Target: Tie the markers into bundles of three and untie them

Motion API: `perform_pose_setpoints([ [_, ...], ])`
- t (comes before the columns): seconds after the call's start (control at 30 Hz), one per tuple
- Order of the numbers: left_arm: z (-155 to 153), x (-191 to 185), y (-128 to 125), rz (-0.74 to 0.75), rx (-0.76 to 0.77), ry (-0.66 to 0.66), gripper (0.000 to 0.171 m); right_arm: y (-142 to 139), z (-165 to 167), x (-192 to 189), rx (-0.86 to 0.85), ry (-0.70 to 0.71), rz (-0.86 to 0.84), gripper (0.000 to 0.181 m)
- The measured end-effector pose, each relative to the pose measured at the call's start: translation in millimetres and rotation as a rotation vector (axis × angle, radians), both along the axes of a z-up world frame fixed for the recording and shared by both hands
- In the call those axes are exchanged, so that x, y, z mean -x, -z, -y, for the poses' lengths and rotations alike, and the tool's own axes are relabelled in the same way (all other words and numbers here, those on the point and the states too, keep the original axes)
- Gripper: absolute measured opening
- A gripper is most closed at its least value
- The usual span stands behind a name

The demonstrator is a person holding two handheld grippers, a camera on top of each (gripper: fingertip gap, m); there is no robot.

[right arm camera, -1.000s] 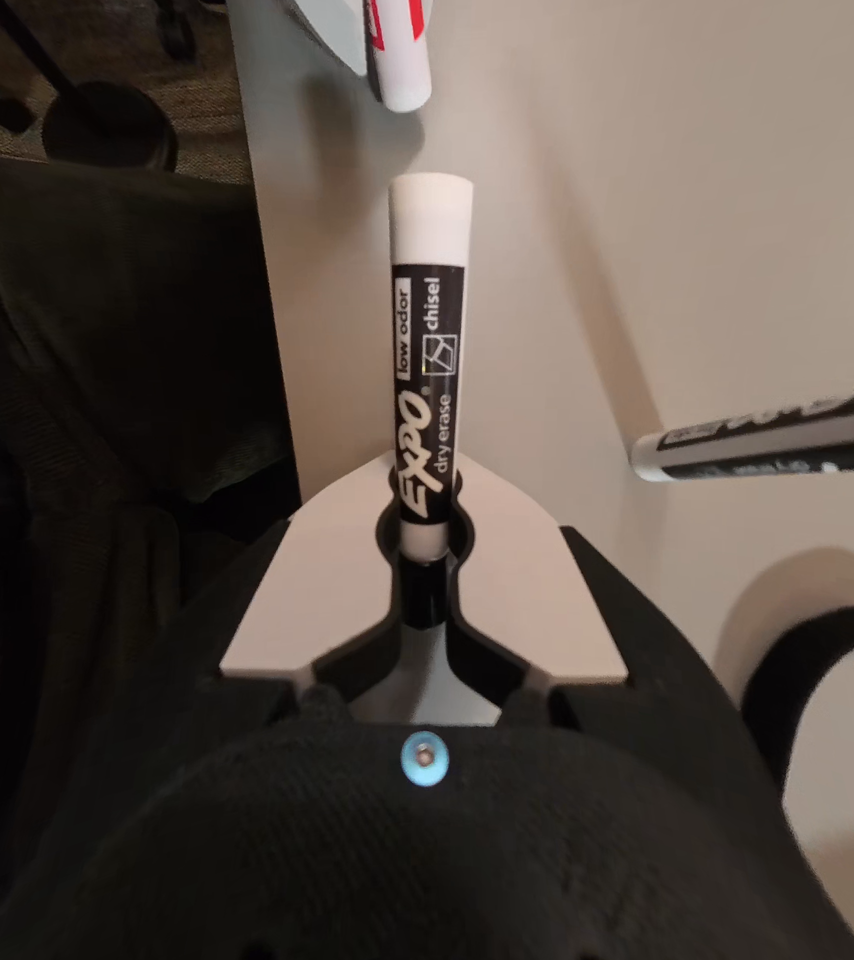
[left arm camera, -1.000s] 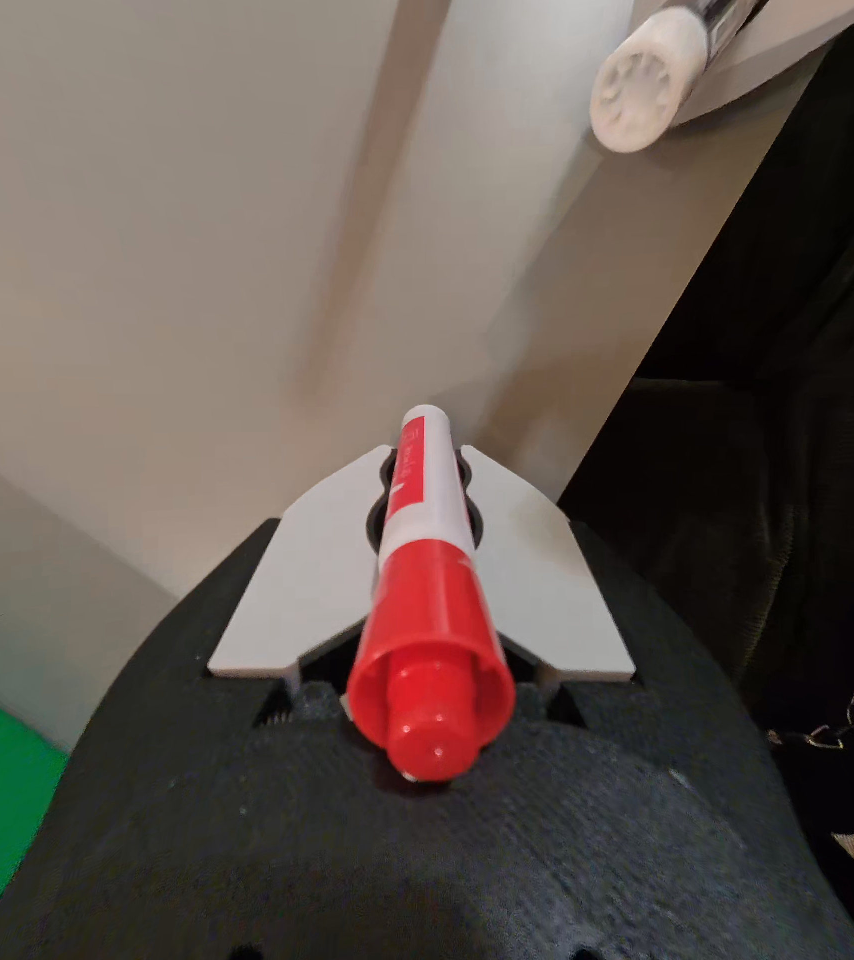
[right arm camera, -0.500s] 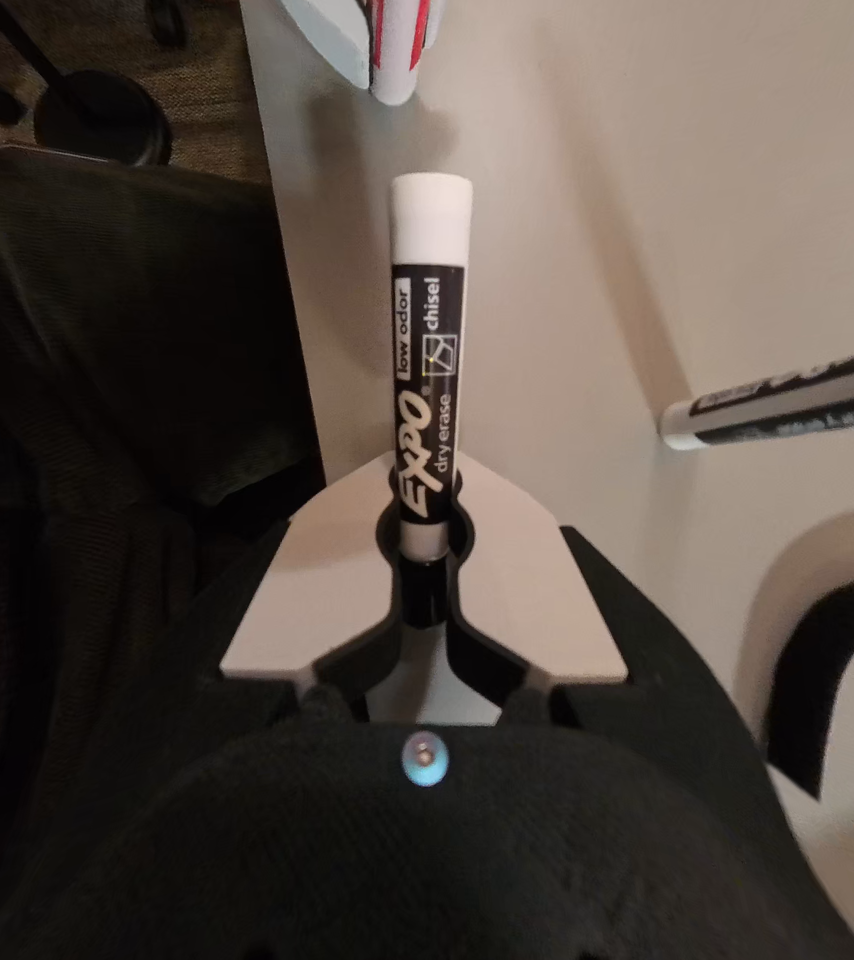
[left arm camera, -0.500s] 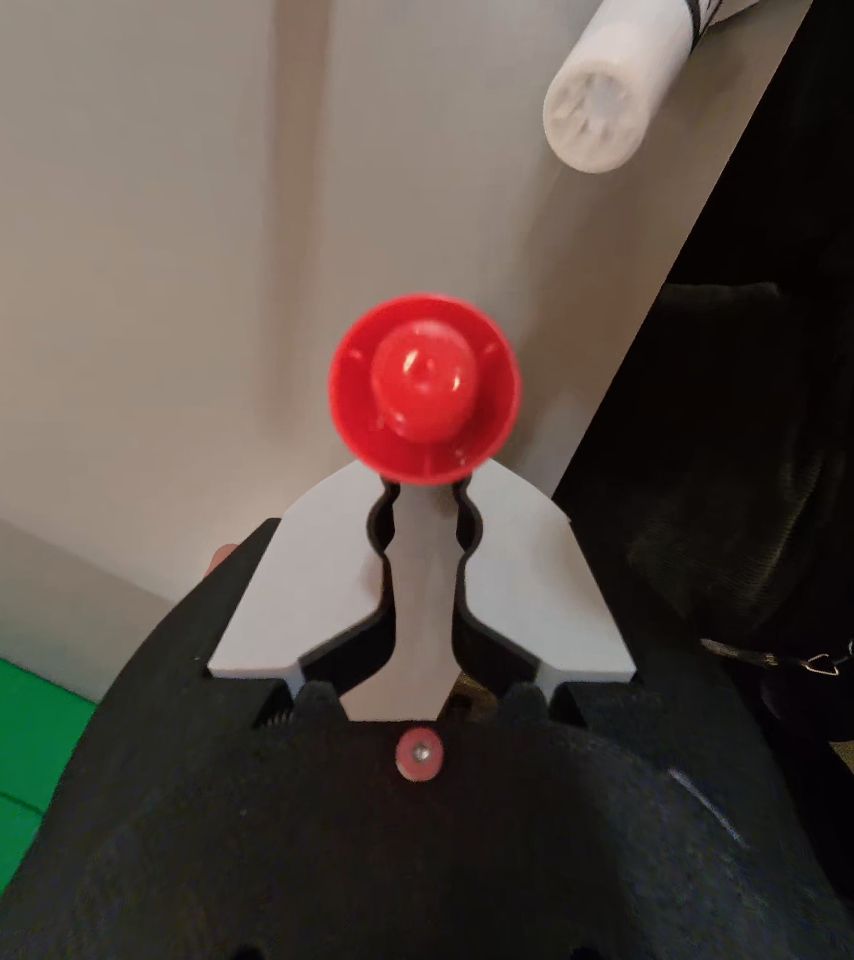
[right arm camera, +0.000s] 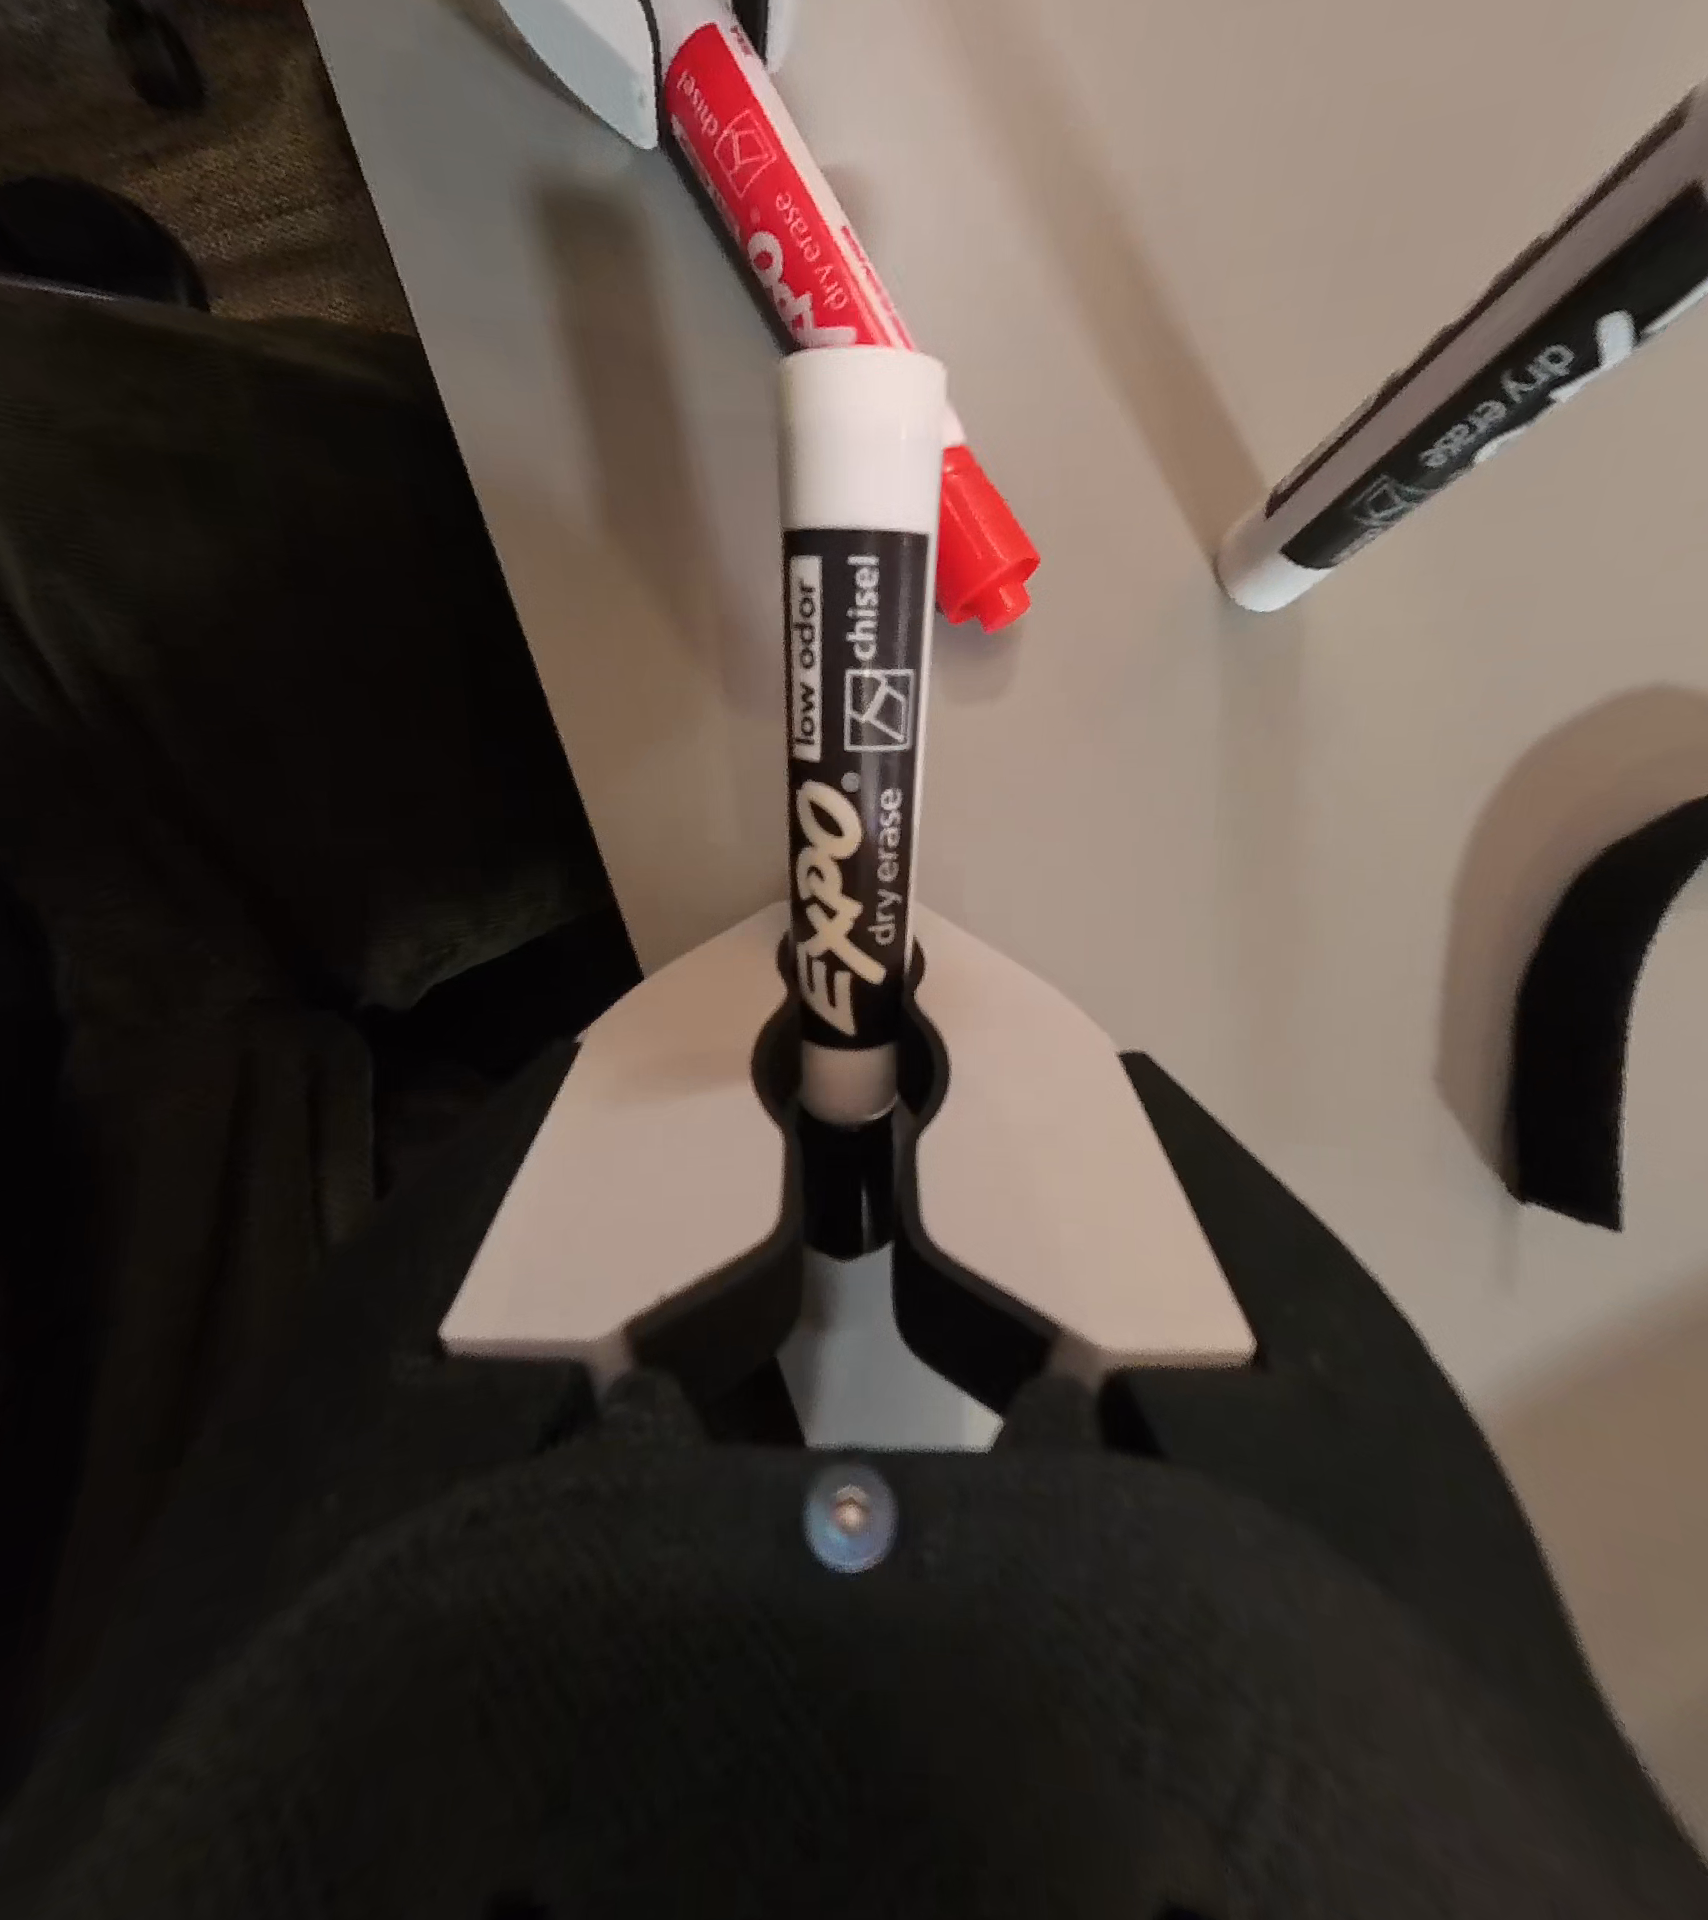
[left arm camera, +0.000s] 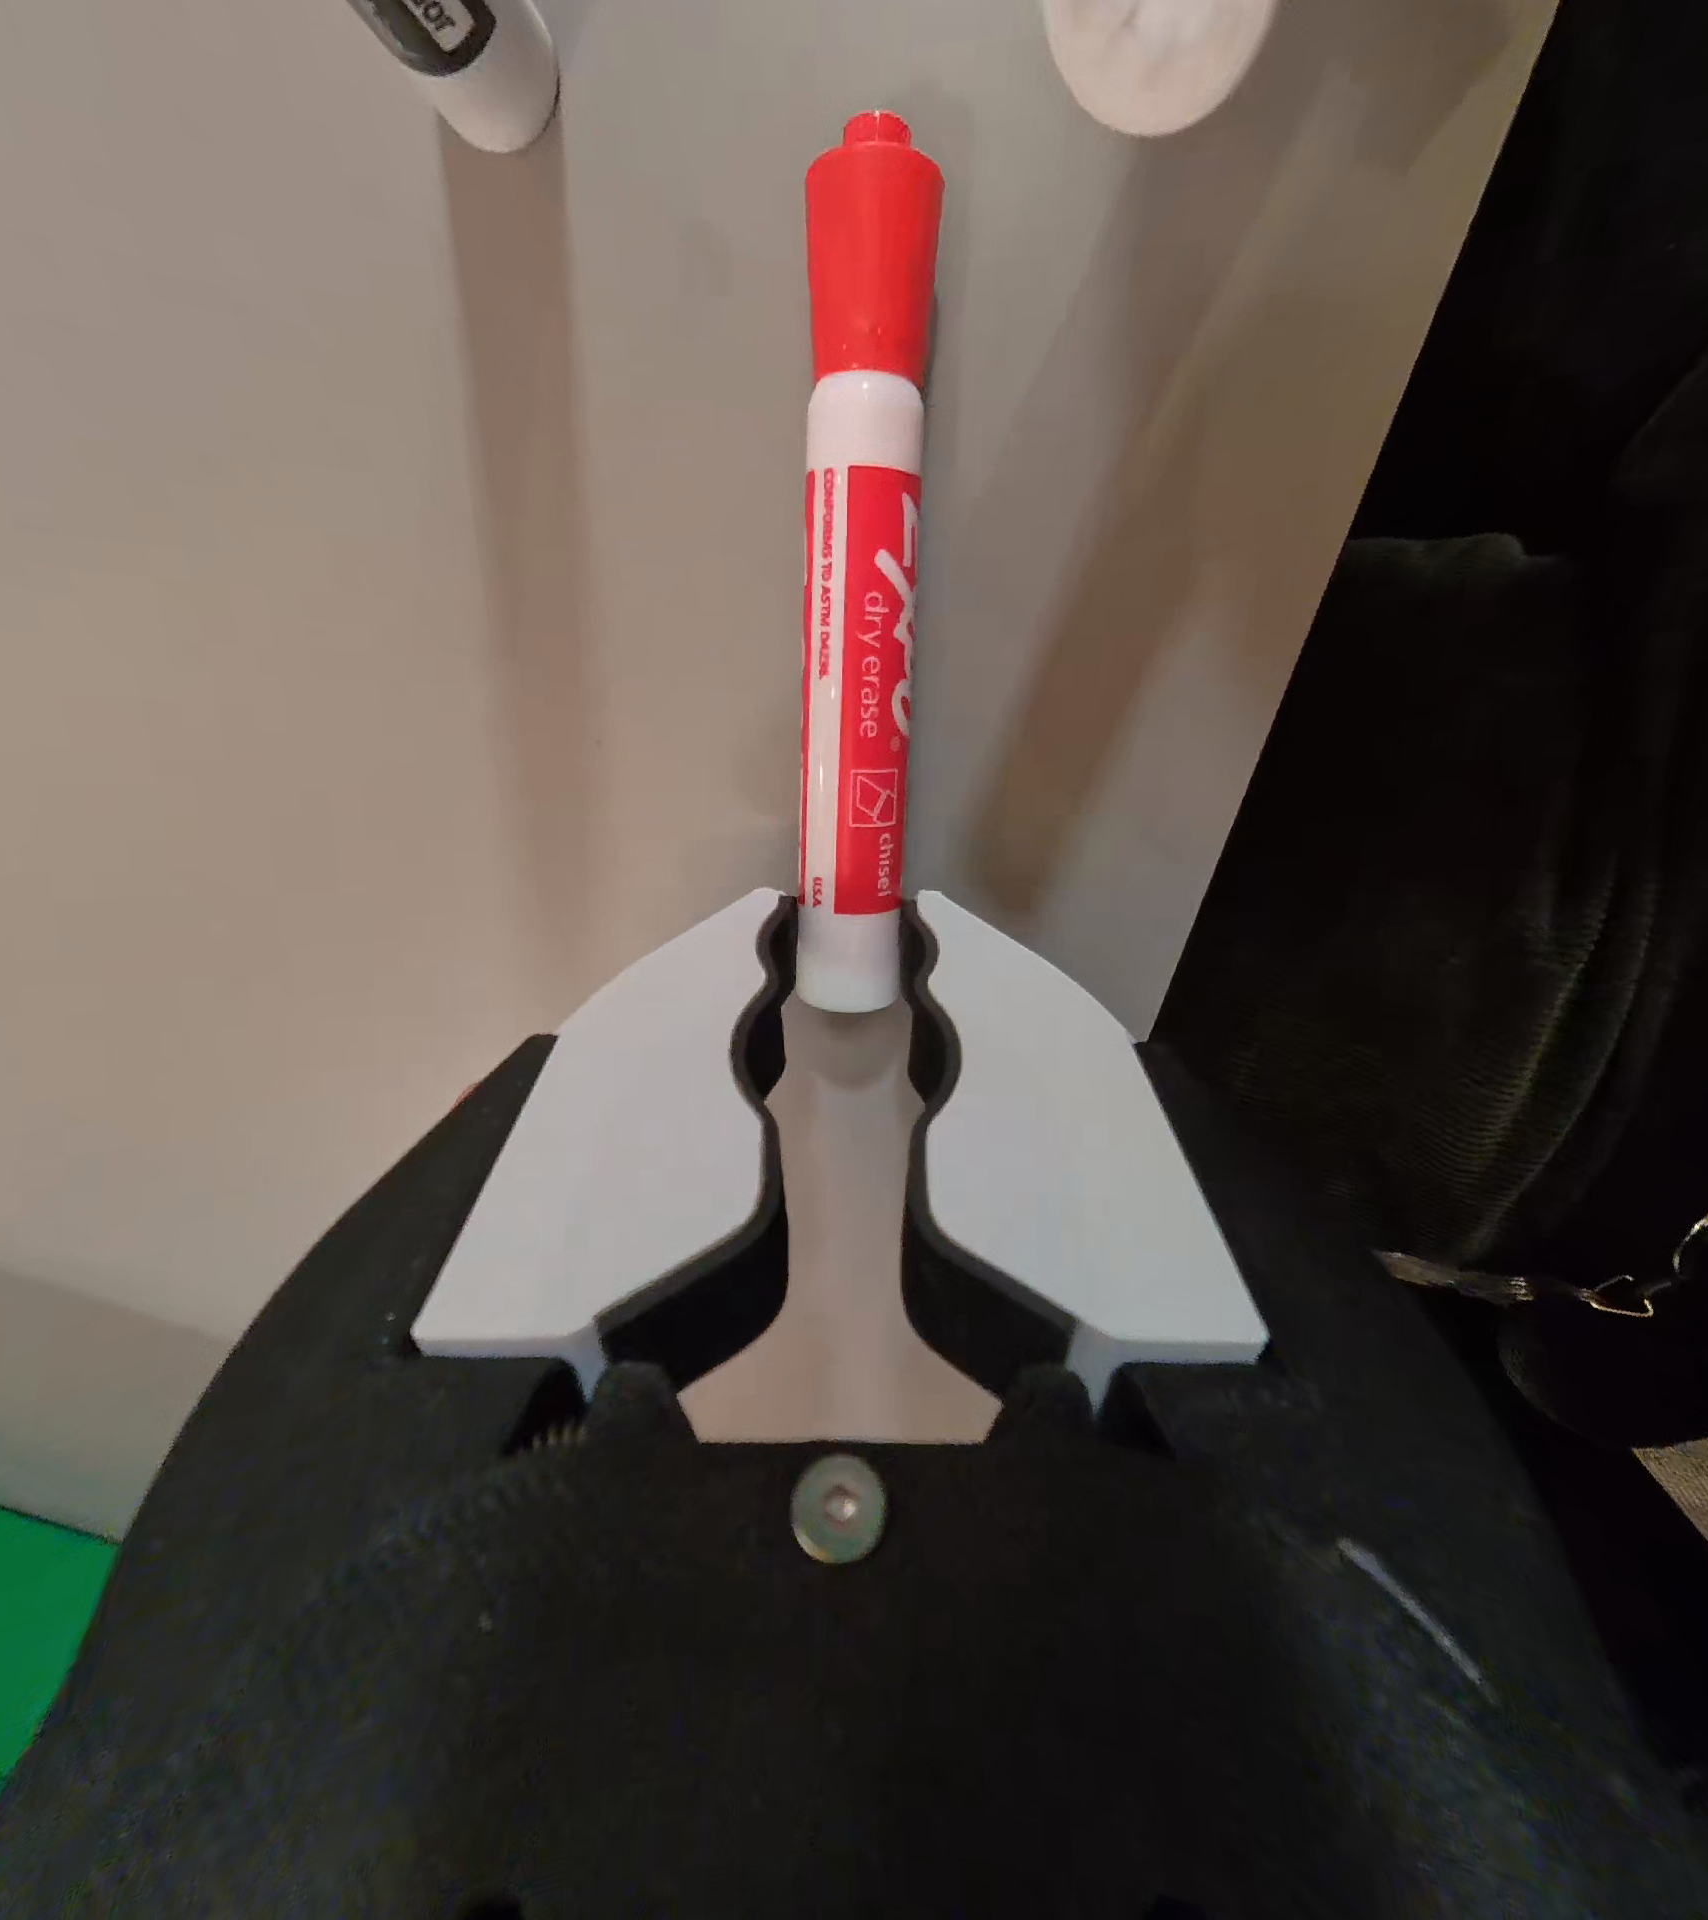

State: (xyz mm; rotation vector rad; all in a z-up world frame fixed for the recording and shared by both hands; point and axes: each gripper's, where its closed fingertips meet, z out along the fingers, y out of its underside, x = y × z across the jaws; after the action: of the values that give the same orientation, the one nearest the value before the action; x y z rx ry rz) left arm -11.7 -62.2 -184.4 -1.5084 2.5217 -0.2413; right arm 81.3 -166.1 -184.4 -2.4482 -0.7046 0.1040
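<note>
the left gripper [left arm camera: 848, 920] is pinching the white tail of the red marker [left arm camera: 865, 540] in its jaws, cap pointing away over the pale desk [left arm camera: 206, 623]. the right gripper [right arm camera: 848, 940] is clamping a black marker [right arm camera: 855, 727] mid-barrel, white end forward. the two are nearly crossing at their tips. a third marker [right arm camera: 1515, 353] is lying loose nearby, and a black strap [right arm camera: 1639, 997] is curling on the desk. it looks like gathering is underway: next, lining the held pair up side by side.
</note>
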Motion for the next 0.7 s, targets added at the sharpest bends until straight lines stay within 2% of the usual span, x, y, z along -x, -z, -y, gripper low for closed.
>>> perform_pose_setpoints([
  [0.23, 3, 3, 3, 0.04, 0.051, -0.015, 0.024, 0, -3, 0, 0.001, -0.008, -0.005, 0.014],
  [0.43, 4, 6, 2, 0.08, 0.104, -0.008, 0.02, 1, -8, 5, 0.005, -0.033, -0.009, 0.014],
  [0.7, -14, 19, -37, 0.217, 0.119, -0.06, 0.02, 1, -12, 8, 0.026, -0.073, 0.018, 0.014],
])
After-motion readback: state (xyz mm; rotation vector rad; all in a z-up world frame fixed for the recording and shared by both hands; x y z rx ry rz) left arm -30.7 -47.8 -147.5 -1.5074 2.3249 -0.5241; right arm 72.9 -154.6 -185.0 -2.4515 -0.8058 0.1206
